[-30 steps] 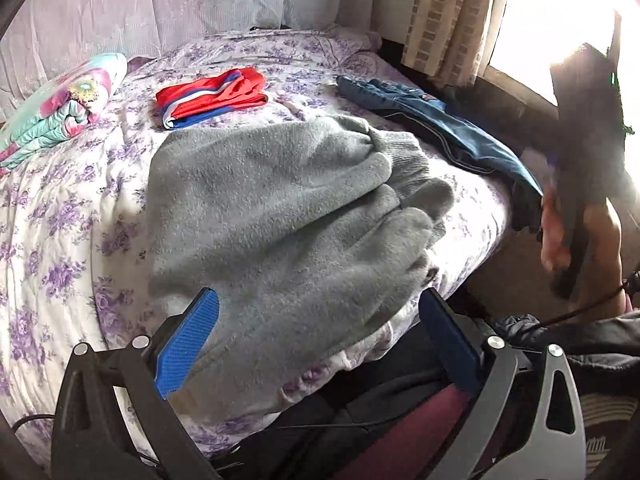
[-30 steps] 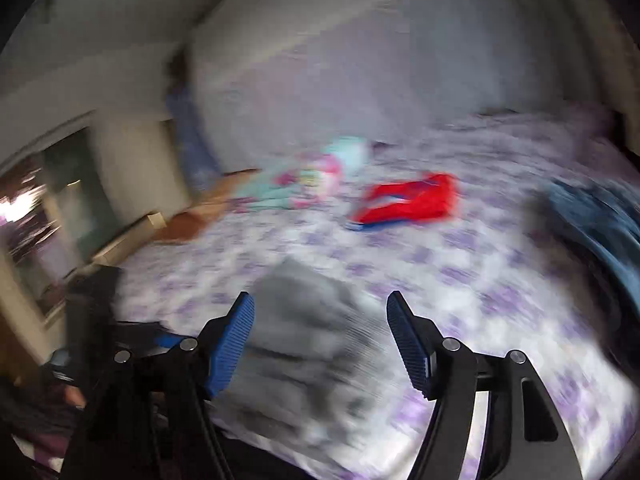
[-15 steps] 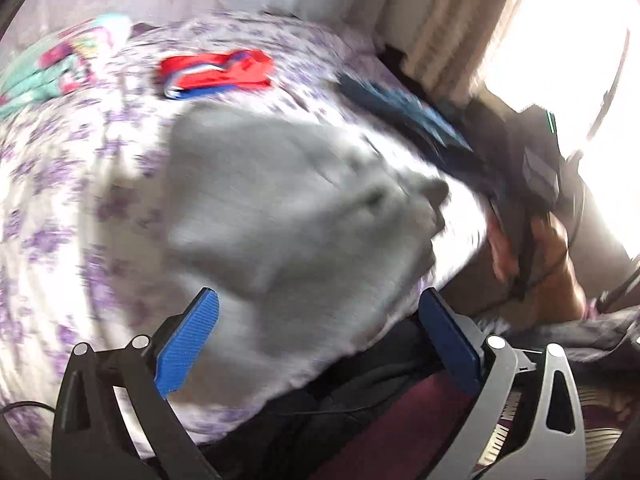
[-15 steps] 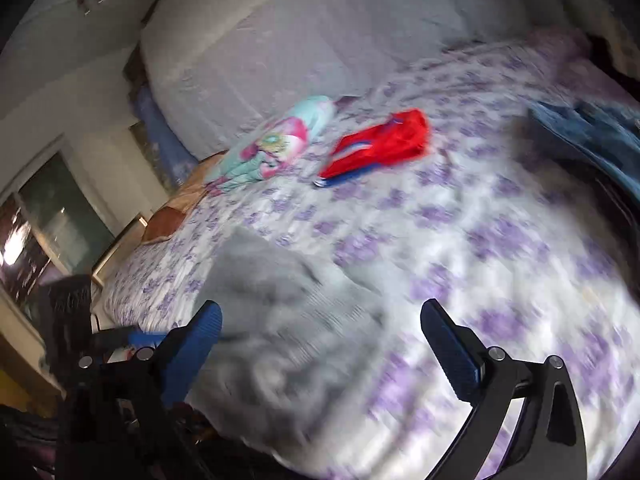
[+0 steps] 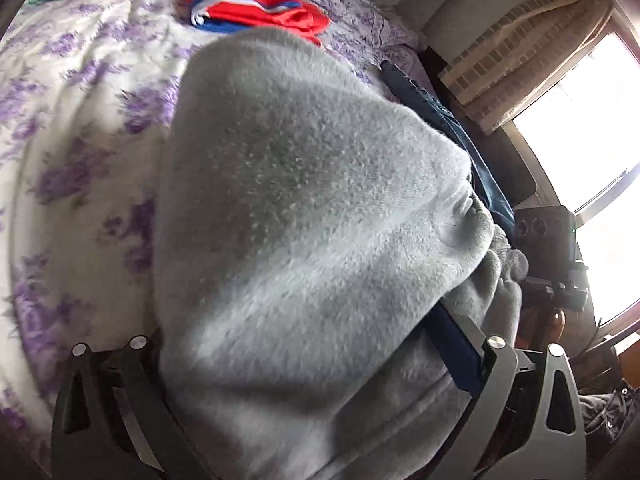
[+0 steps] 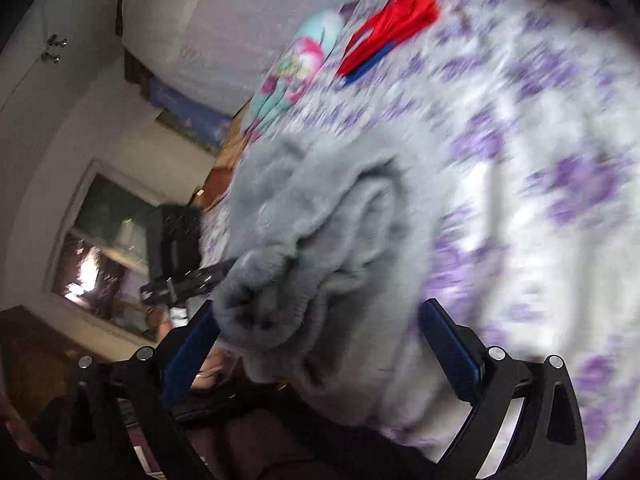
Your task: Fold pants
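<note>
At the bed's (image 5: 72, 128) near edge, we straddle the grey pants (image 5: 304, 216) with both tools. The left gripper (image 5: 304, 368) and right gripper (image 6: 320, 348) stand spread, fabric between the jaws but unpinched, placed, we judge, to seize the end for folding.

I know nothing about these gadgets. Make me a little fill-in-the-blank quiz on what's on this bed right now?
1. The fleecy pants bunched between both grippers are ____ in colour.
2. The bedsheet is white with ____ flowers.
3. Beyond the pants lies a folded garment that is mostly ____, with blue and white stripes.
4. The right gripper has its jaws ____, cloth lying between them.

Missing words: grey; purple; red; open
</note>
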Tool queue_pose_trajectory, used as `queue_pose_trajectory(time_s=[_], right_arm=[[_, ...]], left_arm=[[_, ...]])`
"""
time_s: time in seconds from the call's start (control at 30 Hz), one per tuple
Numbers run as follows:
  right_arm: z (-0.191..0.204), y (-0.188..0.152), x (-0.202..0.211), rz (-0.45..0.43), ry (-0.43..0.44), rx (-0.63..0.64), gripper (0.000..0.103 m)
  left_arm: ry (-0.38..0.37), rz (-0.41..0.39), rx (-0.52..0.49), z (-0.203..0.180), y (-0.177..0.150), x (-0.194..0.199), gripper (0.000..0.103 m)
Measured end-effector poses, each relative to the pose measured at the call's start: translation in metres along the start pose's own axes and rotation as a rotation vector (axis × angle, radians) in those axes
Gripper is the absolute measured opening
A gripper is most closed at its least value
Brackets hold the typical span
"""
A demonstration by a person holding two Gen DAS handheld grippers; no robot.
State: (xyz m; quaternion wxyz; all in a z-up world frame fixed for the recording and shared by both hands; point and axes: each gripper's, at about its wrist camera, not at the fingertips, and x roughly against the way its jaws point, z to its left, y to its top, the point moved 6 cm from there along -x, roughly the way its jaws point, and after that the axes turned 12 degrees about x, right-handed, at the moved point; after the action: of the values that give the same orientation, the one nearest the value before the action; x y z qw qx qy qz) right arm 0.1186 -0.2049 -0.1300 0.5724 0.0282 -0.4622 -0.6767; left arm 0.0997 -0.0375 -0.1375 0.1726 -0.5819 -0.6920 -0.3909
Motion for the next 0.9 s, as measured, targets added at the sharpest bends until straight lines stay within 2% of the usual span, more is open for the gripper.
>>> queue_pose_trajectory(time_s=[0.07,0.17,0.2,0.23,0.27,0.3,0.4,0.43,0.53,0.67,0.8,0.9], right_arm=[[0.002,0.003,-0.018,0.036,0.004,0.01,0.1],[0.007,0.01,-0.035,0.042,-0.007,0.03,0.1],[0.01,0.011,-0.036,0.04,-0.013,0.012,0.094],[0.015,0.012,-0.032,0.035,-0.018,0.001,0.084],[0.027,0.014,-0.026,0.019,-0.045,0.035,0.069],[0.041,0.018,-0.019,-0.003,-0.068,0.108,0.06],[0.078,0.02,-0.005,-0.04,-0.121,0.28,0.058],[0.081,0.02,-0.003,-0.042,-0.134,0.303,0.058],[0.063,0.011,-0.006,-0.035,-0.146,0.241,0.057],[0.066,0.017,0.001,-0.081,-0.117,0.239,0.057],[0.081,0.059,0.029,-0.141,-0.126,0.305,0.057],[0.088,0.115,0.041,-0.182,-0.155,0.351,0.057]], left_arm=[[-0.023,0.007,0.007,0.001,0.0,-0.002,0.098],[-0.02,0.013,0.012,0.001,-0.001,-0.005,0.098],[-0.015,0.009,0.015,0.0,-0.002,-0.005,0.097],[-0.005,-0.003,0.015,-0.001,-0.003,-0.003,0.095],[0.012,-0.018,0.01,-0.002,-0.006,0.002,0.086],[0.019,-0.032,0.004,-0.004,-0.008,0.008,0.077],[-0.03,-0.058,-0.02,-0.02,-0.011,0.027,0.058],[-0.02,-0.076,-0.044,-0.026,-0.013,0.031,0.056],[0.007,-0.073,-0.04,-0.025,-0.017,0.027,0.049],[-0.01,-0.074,-0.014,-0.03,-0.01,0.029,0.049],[-0.006,-0.116,-0.058,-0.058,0.016,0.05,0.049],[0.018,-0.154,-0.081,-0.082,0.067,0.064,0.05]])
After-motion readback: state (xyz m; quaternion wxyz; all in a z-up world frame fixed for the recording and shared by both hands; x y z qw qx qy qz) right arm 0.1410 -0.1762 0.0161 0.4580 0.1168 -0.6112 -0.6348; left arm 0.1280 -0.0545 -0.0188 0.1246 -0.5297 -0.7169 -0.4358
